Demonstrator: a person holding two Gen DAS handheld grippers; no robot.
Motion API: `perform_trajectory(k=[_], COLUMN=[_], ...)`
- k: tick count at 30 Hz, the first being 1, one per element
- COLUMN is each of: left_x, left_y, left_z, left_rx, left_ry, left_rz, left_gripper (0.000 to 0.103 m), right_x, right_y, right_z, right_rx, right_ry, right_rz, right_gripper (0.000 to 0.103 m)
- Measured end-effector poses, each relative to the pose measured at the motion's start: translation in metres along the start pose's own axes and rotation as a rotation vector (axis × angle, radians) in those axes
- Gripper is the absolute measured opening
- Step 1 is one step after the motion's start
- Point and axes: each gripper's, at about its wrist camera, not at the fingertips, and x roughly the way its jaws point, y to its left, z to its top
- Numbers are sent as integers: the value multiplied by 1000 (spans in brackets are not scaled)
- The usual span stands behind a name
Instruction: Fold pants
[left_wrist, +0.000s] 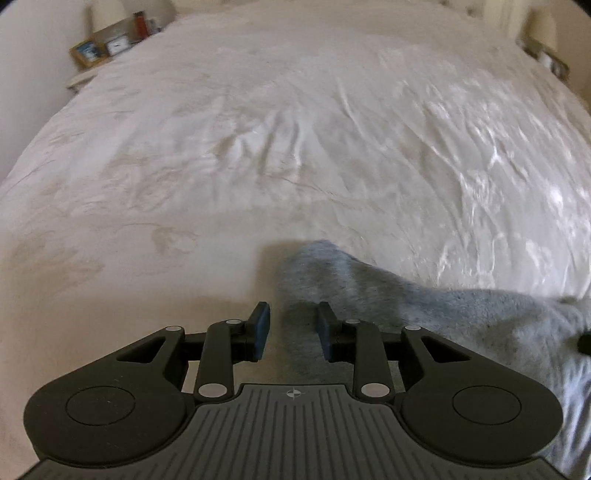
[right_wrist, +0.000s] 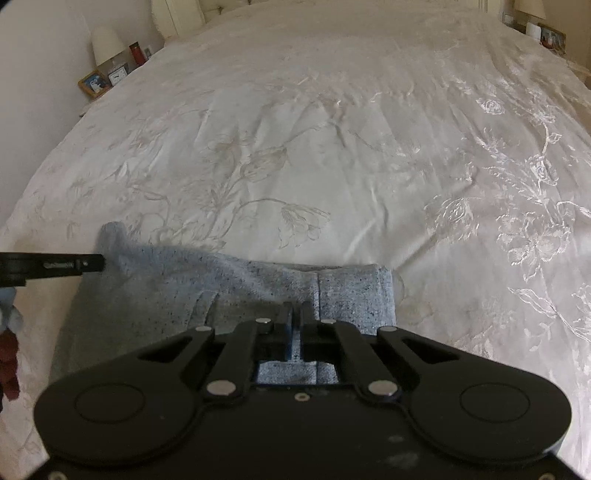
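Observation:
Grey-blue pants (right_wrist: 229, 288) lie on the near part of a white embroidered bedspread (right_wrist: 314, 147). In the right wrist view my right gripper (right_wrist: 295, 314) is shut on the pants' near fabric, beside a hemmed edge (right_wrist: 354, 295). My left gripper shows at the left edge (right_wrist: 88, 264), touching the pants' raised left corner. In the left wrist view my left gripper (left_wrist: 293, 317) is open, its fingers either side of the pants (left_wrist: 388, 295), which run off to the right. The view is blurred.
The bedspread (left_wrist: 258, 147) covers the whole bed. A bedside table at far left holds a lamp (right_wrist: 107, 44), a framed picture (right_wrist: 94, 84), a clock and a red bottle (right_wrist: 137, 53). Another lamp (right_wrist: 530, 9) stands at far right.

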Motion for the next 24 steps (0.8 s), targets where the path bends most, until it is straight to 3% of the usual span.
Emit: perform_trajectory(k=[2,4,5,8,11,16,19,21,24], left_x=[-17,-43,-58,-96,-130,-179,-196,-208,-225], left_y=[4,2,2,3,-1,-15,-20,-22,-27], left_z=[-5,-13,-20,-39,-59,-95,-107,-114,-123], left_rx=[-4,11,7,-36,-69,-80,-78,-82,-73], left_ry=[-26,-55,-69,-74,-71,-59,-56,-60,-70], left_rz=[12,57,64,8,-44,-74,-84,-91,-88], left_gripper=[28,28,29,34,43,44,44,46,52], right_x=[-6,-23,-33,-66,-98,-142,-171,-189,-216], right_y=[0,2,4,6,11,17,26,32,38], right_z=[2,-1,-2,-13,-27,-56,-75,-87,-101], right_rx=[20,25,24,26,24,65,53,44,43], right_ry=[-10,-32,-45,-67,-84,-44,-67,-96,-143], right_rz=[6,6,12,40,55,91,86,80,57], right_gripper=[12,28,30,34,50,70,85,86,98])
